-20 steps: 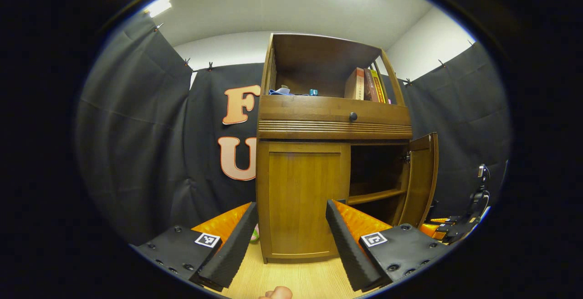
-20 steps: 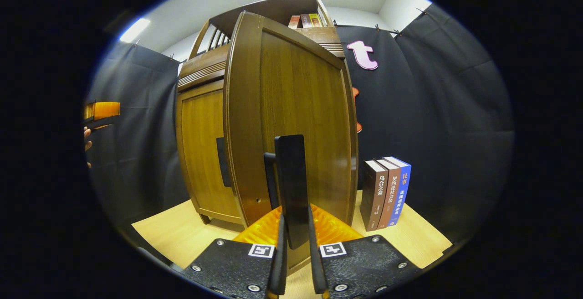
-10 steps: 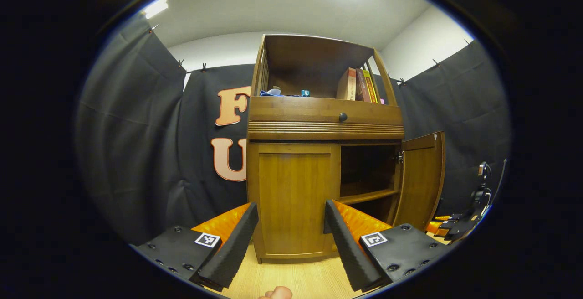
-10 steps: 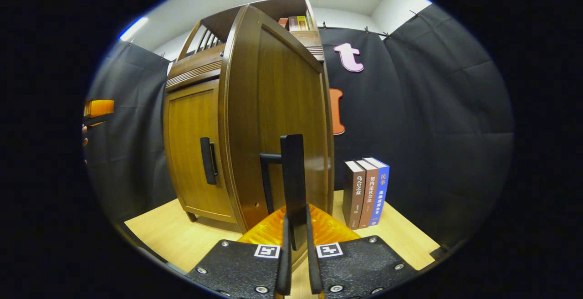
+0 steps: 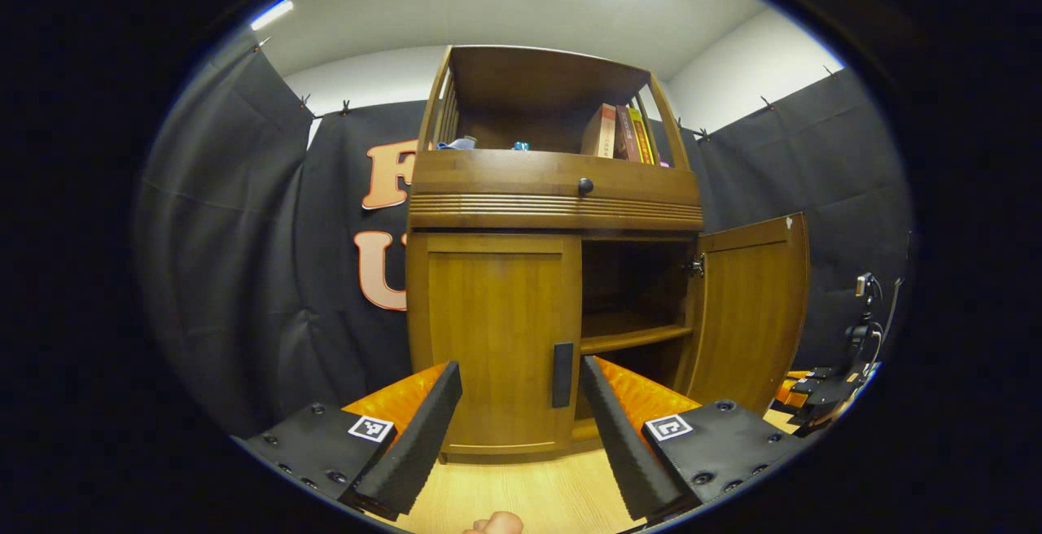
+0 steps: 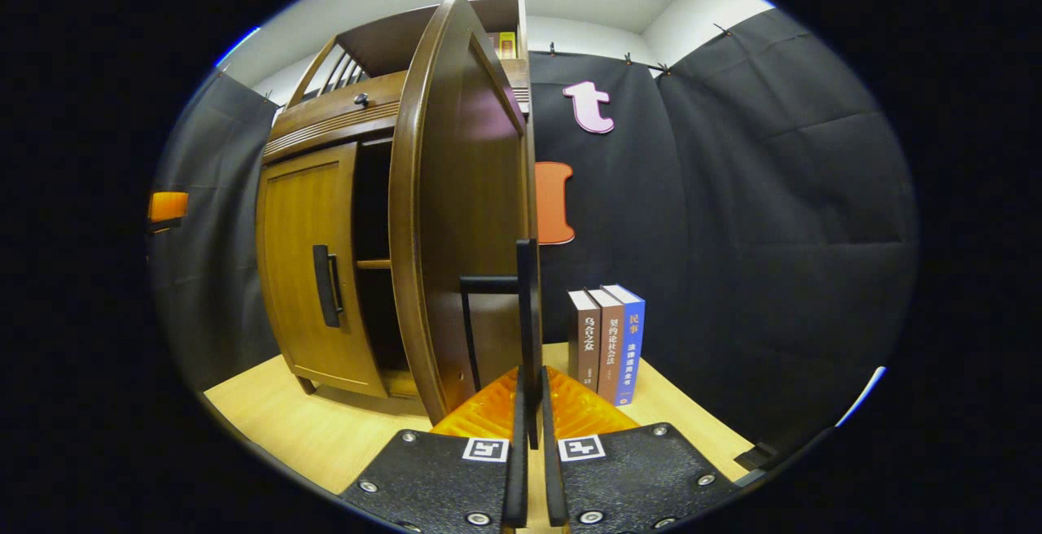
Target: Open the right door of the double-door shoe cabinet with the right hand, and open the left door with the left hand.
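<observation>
Wooden floor (image 5: 529,489) under cabinet (image 5: 553,192), apparently.

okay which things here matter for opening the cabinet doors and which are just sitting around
For the job: right door, its handle clamped in the right gripper, left door, its handle, left gripper.

Lying about: three books on the floor, books on the top shelf, drawer knob.

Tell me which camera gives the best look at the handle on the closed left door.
The left gripper view: the left door handle faces the camera head-on, between the open left claw fingers, not yet gripped. The right gripper view shows the same handle off to the side at an angle, smaller, beside the open right door whose handle the right claw clamps.
</observation>
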`<state>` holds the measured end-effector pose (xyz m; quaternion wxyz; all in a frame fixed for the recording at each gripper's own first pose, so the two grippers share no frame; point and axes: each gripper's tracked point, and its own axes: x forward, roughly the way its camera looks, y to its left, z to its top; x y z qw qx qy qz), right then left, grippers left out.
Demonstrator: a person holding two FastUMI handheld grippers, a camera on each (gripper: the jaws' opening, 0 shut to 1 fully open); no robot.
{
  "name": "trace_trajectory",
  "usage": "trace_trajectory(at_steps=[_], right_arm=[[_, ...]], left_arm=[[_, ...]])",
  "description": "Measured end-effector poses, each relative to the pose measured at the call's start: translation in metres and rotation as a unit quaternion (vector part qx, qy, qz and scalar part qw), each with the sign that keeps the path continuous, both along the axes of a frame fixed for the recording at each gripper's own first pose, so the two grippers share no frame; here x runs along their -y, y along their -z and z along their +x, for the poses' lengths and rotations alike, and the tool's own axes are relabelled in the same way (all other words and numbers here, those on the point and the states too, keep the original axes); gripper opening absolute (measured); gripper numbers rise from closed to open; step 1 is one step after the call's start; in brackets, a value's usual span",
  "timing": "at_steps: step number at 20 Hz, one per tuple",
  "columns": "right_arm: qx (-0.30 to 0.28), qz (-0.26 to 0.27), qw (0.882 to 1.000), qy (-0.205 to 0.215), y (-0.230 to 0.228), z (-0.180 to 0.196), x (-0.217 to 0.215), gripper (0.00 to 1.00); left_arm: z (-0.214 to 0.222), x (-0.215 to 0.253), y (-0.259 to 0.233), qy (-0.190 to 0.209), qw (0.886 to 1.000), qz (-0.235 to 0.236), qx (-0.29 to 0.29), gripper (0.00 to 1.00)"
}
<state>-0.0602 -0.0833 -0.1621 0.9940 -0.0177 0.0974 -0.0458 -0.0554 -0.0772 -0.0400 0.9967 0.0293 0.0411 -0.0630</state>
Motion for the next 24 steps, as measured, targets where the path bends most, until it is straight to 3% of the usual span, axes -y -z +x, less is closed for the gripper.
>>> trace_trajectory(at_steps=[1, 4, 13, 19, 24], right_arm=[[-0.001, 0.007, 1.000, 0.000, 0.001, 0.000, 0.003, 0.07], [0.000, 0.020, 1.000, 0.002, 0.000, -0.002, 0.016, 0.05], [0.006, 0.018, 1.000, 0.014, -0.001, -0.016, 0.036, 0.04], [0.021, -0.020, 0.997, 0.078, -0.008, -0.036, 0.077, 0.04], [0.030, -0.014, 0.995, 0.093, -0.011, -0.047, 0.087, 0.04]], left_arm=[[0.003, 0.005, 0.006, 0.004, 1.000, -0.001, -0.004, 0.95], [0.012, 0.021, 0.021, 0.015, 1.000, -0.001, -0.009, 0.95], [0.048, 0.046, 0.081, 0.030, 0.999, 0.020, -0.014, 0.96], [0.075, 0.041, 0.114, 0.009, 0.999, 0.026, -0.016, 0.95], [0.103, 0.041, 0.130, 0.008, 1.000, 0.012, -0.008, 0.96]])
